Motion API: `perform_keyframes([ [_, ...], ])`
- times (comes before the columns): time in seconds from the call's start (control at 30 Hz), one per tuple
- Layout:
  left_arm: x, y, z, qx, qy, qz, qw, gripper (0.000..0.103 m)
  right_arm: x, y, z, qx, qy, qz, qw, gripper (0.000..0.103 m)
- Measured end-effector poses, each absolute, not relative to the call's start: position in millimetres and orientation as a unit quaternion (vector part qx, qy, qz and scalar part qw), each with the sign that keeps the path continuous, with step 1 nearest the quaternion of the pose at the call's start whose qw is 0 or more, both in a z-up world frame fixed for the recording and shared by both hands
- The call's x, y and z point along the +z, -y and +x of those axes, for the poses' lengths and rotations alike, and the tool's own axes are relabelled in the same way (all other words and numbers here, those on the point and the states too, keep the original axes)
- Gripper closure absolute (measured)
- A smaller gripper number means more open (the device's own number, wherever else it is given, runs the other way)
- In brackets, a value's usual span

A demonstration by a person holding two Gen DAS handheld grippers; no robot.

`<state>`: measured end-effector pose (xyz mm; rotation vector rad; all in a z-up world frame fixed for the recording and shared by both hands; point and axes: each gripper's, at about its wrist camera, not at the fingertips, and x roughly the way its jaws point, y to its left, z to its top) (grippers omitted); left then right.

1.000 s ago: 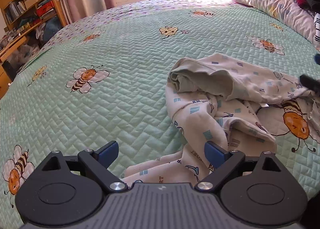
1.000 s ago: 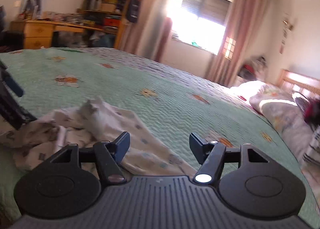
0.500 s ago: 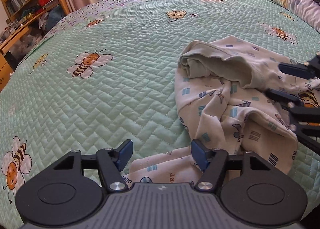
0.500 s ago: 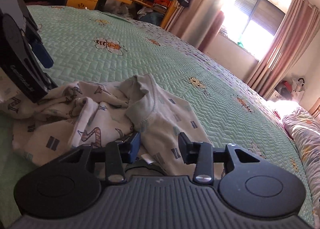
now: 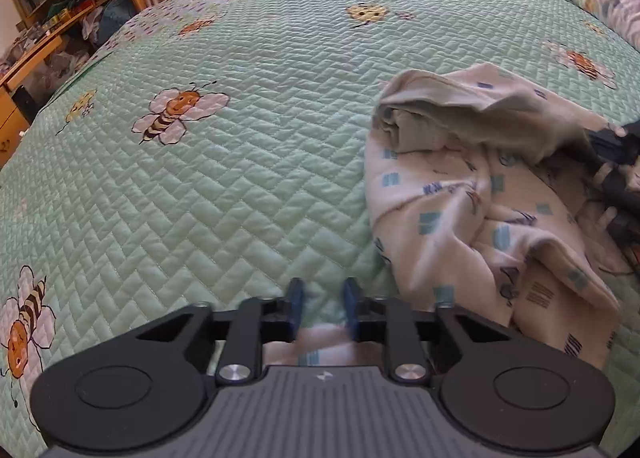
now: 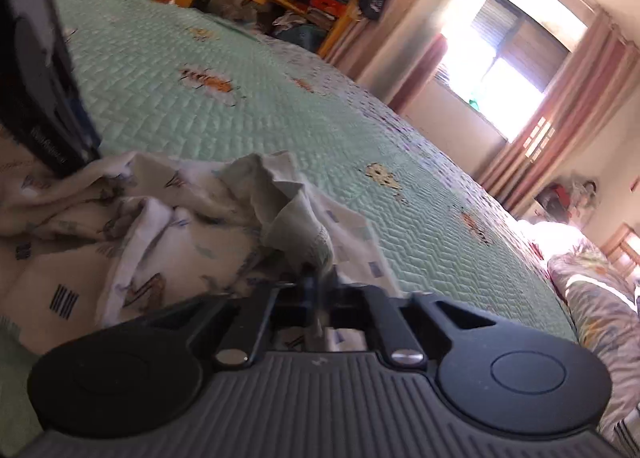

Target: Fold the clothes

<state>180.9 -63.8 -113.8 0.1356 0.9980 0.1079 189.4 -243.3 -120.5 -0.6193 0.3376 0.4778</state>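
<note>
We see the crumpled printed garment lying in a loose heap on the green bee-patterned quilt of the bed, toward the near right part of the quilt in the left wrist view. Its long axis runs from the near edge of the bed, under our left claw, up and rightward to the bunched grey-green hem by our right claw. A second ago both claws stood wide apart over the cloth; now both have come together. The left claw's blue pads show a narrow gap in the picture with a strip of the garment's near end between them, so we take it as gripping that end. The right claw has closed on the ribbed hem fold, which now stands lifted in a peak. A pillow lies at the far right edge.
</note>
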Motion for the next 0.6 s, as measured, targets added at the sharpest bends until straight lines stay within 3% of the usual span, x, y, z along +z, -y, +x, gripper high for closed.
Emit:
perform_keyframes([
  [0.1,-103.8,49.6,193.2,0.091,-0.469,0.056,0.877,0.101,-85.8,276.2,202.6,0.181,-0.150,-0.178,0.956,0.099],
  [0.27,-84.7,30.9,197.4,0.125,-0.449,0.054,0.883,0.101,-50.2,337.6,228.0,0.147,-0.177,-0.011,0.973,0.099],
  [0.4,-74.5,45.8,186.8,0.089,-0.427,0.063,0.897,0.091,-38.7,364.0,229.5,0.166,-0.187,0.062,0.966,0.099],
  [0.6,-53.6,86.4,162.6,0.036,-0.367,0.101,0.924,0.077,18.9,349.8,202.2,0.206,-0.131,0.057,0.968,0.099],
])
